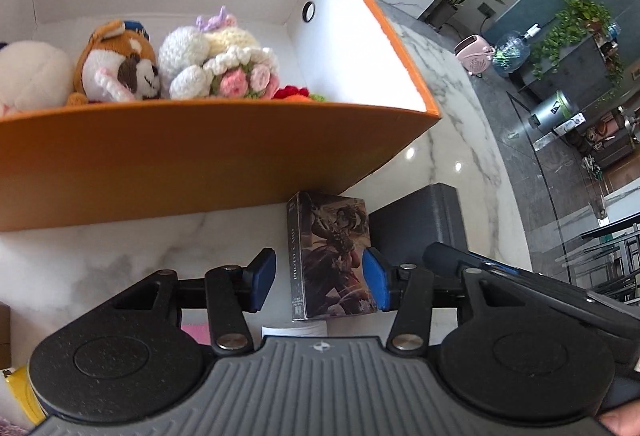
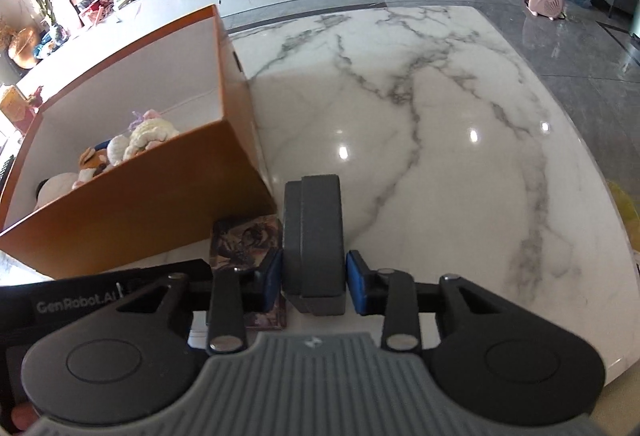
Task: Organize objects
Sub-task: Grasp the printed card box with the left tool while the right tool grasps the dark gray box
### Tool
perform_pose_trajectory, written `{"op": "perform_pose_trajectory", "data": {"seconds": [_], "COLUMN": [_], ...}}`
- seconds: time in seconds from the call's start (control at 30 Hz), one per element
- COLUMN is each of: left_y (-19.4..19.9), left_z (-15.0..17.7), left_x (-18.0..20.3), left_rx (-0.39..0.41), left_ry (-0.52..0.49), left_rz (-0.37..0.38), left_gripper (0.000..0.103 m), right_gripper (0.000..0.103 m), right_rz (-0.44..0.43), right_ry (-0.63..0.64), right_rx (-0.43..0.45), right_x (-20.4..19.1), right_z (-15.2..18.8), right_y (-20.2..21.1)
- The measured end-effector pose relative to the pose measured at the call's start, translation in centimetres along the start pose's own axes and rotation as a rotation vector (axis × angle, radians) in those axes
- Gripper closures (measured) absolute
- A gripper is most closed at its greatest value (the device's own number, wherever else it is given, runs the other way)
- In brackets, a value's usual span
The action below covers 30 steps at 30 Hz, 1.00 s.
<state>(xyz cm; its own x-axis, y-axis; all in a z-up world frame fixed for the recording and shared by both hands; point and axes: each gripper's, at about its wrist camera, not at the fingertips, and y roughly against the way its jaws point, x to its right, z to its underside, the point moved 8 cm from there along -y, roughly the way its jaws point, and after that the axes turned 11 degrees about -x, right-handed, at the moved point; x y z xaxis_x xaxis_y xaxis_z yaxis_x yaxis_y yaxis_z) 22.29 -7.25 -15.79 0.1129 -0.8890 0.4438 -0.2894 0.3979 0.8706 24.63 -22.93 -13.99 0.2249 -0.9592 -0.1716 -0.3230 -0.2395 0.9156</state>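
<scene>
While our left claw (image 1: 319, 278) straddles the card box (image 1: 332, 256) beside the orange box (image 1: 200, 164), unclamped, our right claw (image 2: 314, 282) brackets the grey case (image 2: 316, 236); careless closing could topple either.

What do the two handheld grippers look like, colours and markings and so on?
Both match: the left gripper and right gripper have blue pads on black linkage arms with silver rivets, round black discs either side, and a ribbed grey body bearing a small white logo. White lettering "GenRobot.AI" shows in the right view.

3 plush toys (image 1: 120, 64), 2 boxes (image 1: 332, 252), 1 bin (image 1: 200, 156).
</scene>
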Motion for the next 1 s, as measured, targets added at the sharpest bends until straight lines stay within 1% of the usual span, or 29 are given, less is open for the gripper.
{"op": "perform_pose_trajectory", "data": {"seconds": [0.1,0.17,0.27,0.33,0.37,0.47,0.5,0.53,0.6,0.63,0.7,0.73,0.77,0.87,1.0], "left_y": [-0.8,-1.3,-1.9,-2.3,-2.4,-2.6,-2.7,-2.8,-2.8,-2.9,-2.7,-2.7,-2.6,-2.0,-1.2], "left_z": [0.0,0.1,0.1,0.1,0.0,-0.1,-0.2,-0.2,-0.1,-0.1,0.0,0.0,-0.1,-0.1,0.0], "left_x": [-0.1,-0.1,-0.3,-0.5,-0.4,-0.1,0.0,0.1,0.4,0.6,0.6,0.6,0.6,1.0,1.5], "left_rx": [-0.019,-0.024,-0.034,-0.049,-0.042,-0.036,-0.038,-0.042,-0.042,-0.041,-0.047,-0.051,-0.051,-0.047,-0.035], "left_ry": [0.016,0.024,0.038,0.046,0.044,0.019,0.006,-0.002,-0.009,-0.014,-0.012,-0.009,-0.013,-0.043,-0.059], "left_rz": [-0.008,-0.018,-0.025,-0.021,-0.011,-0.015,-0.016,-0.014,-0.015,-0.019,-0.012,-0.007,-0.014,-0.048,-0.073], "left_gripper": [0.045,0.041,0.041,0.041,0.041,0.042,0.044,0.051,0.051,0.053,0.059,0.063,0.067,0.074,0.081], "right_gripper": [0.067,0.067,0.066,0.065,0.064,0.064,0.064,0.064,0.064,0.064,0.064,0.064,0.064,0.064,0.064], "right_rz": [-0.019,-0.028,-0.046,-0.074,-0.083,-0.086,-0.088,-0.091,-0.097,-0.102,-0.106,-0.109,-0.109,-0.108,-0.119], "right_ry": [-0.017,-0.025,-0.039,-0.051,-0.054,-0.054,-0.055,-0.058,-0.062,-0.063,-0.065,-0.064,-0.063,-0.061,-0.076], "right_rx": [-0.008,-0.010,-0.012,-0.023,-0.026,-0.027,-0.028,-0.027,-0.026,-0.027,-0.028,-0.029,-0.028,-0.027,-0.031], "right_x": [0.4,0.5,0.7,0.7,0.7,0.6,0.6,0.6,0.5,0.5,0.4,0.3,0.3,0.2,0.3], "right_z": [0.0,0.1,0.1,0.1,0.1,0.1,0.1,0.1,0.1,0.1,0.2,0.2,0.3,0.4,0.4], "right_y": [0.1,0.1,0.1,-0.1,-0.2,-0.4,-0.4,-0.4,-0.4,-0.4,-0.5,-0.5,-0.5,-0.4,-0.5]}}
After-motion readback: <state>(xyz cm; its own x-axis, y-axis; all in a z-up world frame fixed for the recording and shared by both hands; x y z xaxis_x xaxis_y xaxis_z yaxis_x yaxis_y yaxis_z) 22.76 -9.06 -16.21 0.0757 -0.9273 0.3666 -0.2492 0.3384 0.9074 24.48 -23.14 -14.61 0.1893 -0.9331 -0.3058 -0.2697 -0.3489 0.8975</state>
